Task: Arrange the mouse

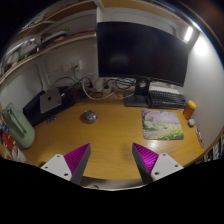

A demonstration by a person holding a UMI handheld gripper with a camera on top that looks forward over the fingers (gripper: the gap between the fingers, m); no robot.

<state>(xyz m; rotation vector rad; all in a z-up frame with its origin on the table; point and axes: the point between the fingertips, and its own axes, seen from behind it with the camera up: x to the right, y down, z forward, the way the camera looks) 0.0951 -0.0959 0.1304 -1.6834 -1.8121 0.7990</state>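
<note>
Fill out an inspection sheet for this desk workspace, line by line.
Surface: wooden desk top, mostly bare ahead of the jaws.
Job's things: small grey rounded object, possibly the mouse, beyond the jaws; colourful printed mouse mat.
Clutter: orange bottle; black keyboard.
Grippers: gripper open, holding nothing.
Cables: tangle of cords below the large black monitor.
Surroundings: wall shelves beside the monitor.

One monitor, one mousepad
</note>
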